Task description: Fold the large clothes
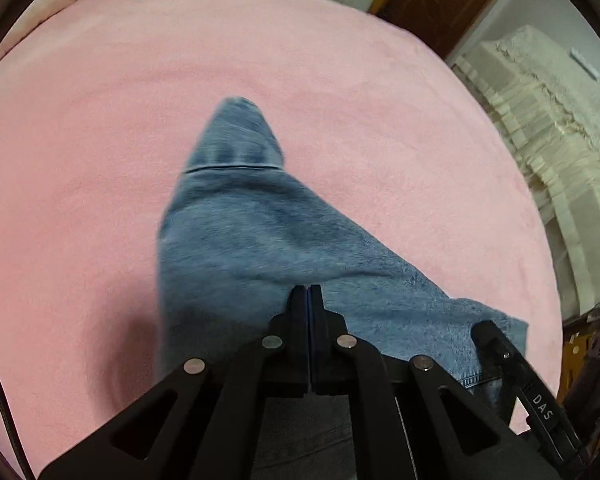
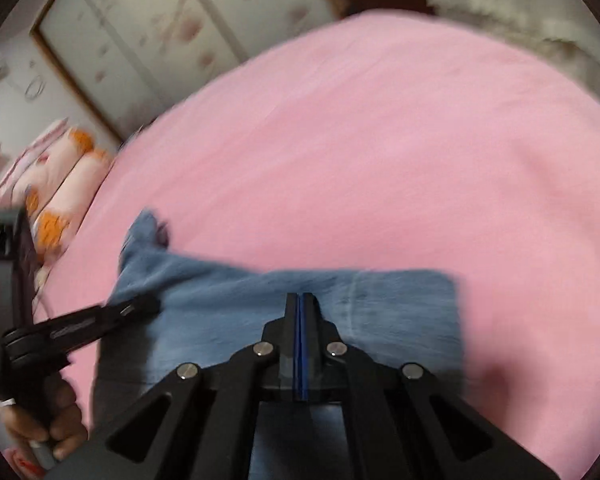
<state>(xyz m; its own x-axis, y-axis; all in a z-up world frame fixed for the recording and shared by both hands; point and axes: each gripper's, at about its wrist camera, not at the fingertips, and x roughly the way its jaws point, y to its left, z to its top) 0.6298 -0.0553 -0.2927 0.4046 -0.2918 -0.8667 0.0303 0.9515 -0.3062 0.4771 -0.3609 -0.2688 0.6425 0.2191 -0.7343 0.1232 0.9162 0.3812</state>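
A pair of blue jeans (image 1: pixel 236 240) lies on a bed covered by a pink blanket (image 1: pixel 100 120). In the left wrist view the denim runs away from the camera and narrows to a far end, with a crosswise fold line partway along.

The left claw (image 1: pixel 309 290) has its two black fingers pressed together over the near part of the jeans. A thin blue strip shows between them, but whether that is denim or the pads cannot be told. The right claw (image 2: pixel 300 298) is likewise pressed together above the cloth, with the same doubt. In the right wrist view, which is blurred, the jeans (image 2: pixel 380 312) form a wide band with a square end to the right. A person's hand (image 2: pixel 48 420) grips the left tool's handle at lower left. A pink and orange pillow (image 2: pixel 56 184) lies beyond.

Judging from this, the risks are a thin pinch slipping off heavy denim, so the layer drops, or the two claws pulling unevenly, leaving the fold skewed or bunched.
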